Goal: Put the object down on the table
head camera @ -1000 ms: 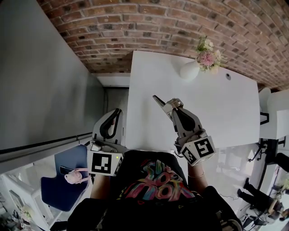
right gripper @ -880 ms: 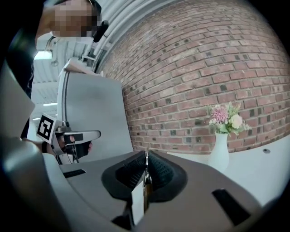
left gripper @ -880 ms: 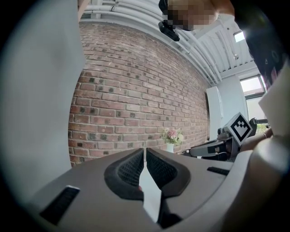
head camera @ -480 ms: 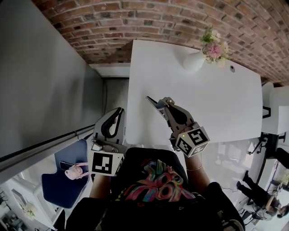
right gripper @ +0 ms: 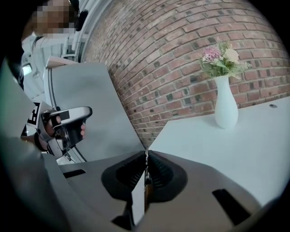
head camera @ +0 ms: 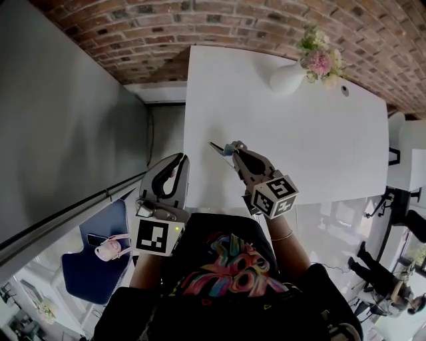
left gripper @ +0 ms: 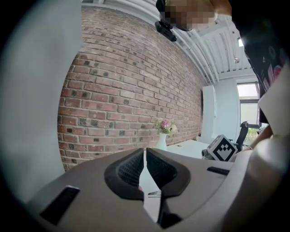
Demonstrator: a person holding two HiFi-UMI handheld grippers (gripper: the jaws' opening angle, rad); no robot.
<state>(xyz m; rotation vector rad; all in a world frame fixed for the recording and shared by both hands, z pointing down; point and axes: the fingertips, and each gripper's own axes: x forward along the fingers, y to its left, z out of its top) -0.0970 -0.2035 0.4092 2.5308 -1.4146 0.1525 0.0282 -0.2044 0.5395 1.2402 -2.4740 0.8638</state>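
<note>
Where the right gripper [head camera: 229,150] narrows to its tips, the jaws are pressed together on a small thin object [head camera: 223,148]. A pale sliver of it pokes out past the tips toward 11 o'clock. In the right gripper view it shows only as a dark strip pinched between the ribbed pads [right gripper: 156,170]. That gripper hangs over the near left part of the white table [head camera: 319,133]. From where I stand I cannot tell whether the object touches the tabletop. The marker cube [head camera: 273,194] sits at the gripper's back end, toward 5 o'clock, with the person's wrist behind it.

Off at 8 o'clock from the right one, the left gripper [head camera: 178,160] is held beside the table's left edge, pointing toward 12 o'clock. Its jaws meet at the tips, and I can make out nothing gripped between them. Its own cube [head camera: 154,236] faces up.

Well apart at 1 o'clock, a white vase [head camera: 287,76] of pink and cream flowers [head camera: 318,58] stands near the table's far edge. A brick wall [head camera: 200,20] runs behind it at 12 o'clock. A plain grey partition [head camera: 66,100] fills the 9 to 10 o'clock side.
</note>
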